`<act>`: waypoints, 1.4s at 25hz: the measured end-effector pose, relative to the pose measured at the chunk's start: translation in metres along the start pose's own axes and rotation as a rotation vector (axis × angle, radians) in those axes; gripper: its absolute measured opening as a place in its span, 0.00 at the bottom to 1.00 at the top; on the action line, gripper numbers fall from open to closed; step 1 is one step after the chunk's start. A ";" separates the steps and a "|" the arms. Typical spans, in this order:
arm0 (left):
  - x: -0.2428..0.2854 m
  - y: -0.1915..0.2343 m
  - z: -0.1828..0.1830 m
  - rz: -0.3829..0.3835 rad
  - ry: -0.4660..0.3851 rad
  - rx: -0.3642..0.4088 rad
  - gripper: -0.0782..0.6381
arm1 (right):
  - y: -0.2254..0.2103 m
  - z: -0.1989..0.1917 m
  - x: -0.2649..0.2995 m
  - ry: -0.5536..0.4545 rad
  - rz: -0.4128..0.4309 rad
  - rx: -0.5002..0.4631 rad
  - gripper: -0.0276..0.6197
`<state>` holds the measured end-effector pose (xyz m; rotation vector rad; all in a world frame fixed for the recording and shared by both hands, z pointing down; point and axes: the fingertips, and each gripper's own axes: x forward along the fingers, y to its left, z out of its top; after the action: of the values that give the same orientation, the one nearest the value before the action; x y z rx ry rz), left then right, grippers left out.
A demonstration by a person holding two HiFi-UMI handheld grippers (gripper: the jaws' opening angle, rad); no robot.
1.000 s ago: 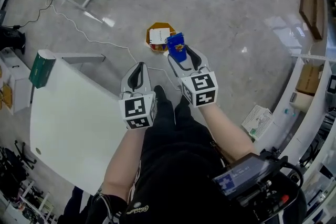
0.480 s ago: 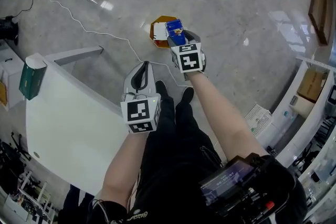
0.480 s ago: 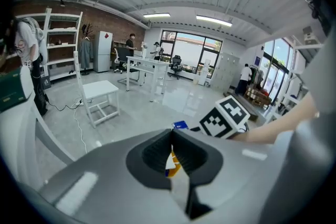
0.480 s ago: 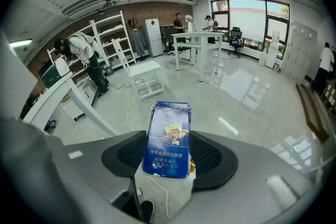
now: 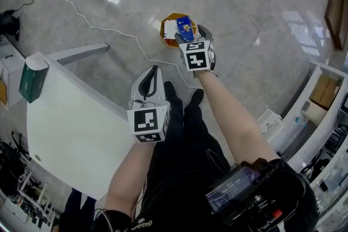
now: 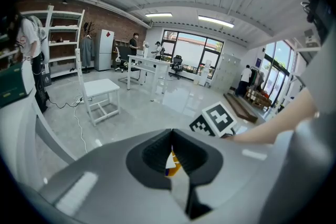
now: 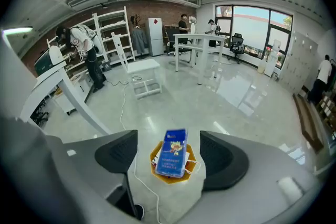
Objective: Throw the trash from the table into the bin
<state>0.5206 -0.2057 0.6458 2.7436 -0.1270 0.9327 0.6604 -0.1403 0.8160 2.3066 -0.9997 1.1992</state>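
- A dark green box with a pale top stands upright at the far left edge of the bench; I cannot read its print.
- The bench is a smooth, flat white slab with rounded corners.
- A thin white cable snakes across the glossy grey stone-look floor, which mirrors the ceiling lights.
- My left gripper, a grey moulded shell with black ribbed pads, has its jaws pressed together with nothing between them. A cube with black-and-white square markers sits at its back.
- The orange bin, eight-sided with a hard, shiny rim, stands on the floor ahead of my feet. White paper lies inside it.
- The flat, glossy blue packet, with a small yellow picture and white lettering too small to read, is over the bin's mouth. It sits between my right jaws with a gap on either side.
- My right gripper points down at the bin. Its jaws are opening, and the ribbed black pads stand clear of the packet. Its marker cube faces up towards my head.
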 end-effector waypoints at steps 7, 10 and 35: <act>-0.002 -0.001 0.001 -0.003 -0.010 0.006 0.12 | -0.003 0.006 -0.023 -0.060 0.006 0.037 0.65; -0.007 -0.006 0.006 -0.006 -0.021 0.012 0.12 | -0.009 0.017 -0.055 -0.124 0.028 0.087 0.54; -0.172 -0.148 0.173 0.035 -0.474 0.175 0.12 | -0.047 0.114 -0.438 -0.757 0.015 0.066 0.04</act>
<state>0.5098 -0.1056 0.3787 3.0834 -0.1831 0.2932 0.5874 0.0109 0.3936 2.8708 -1.2088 0.3294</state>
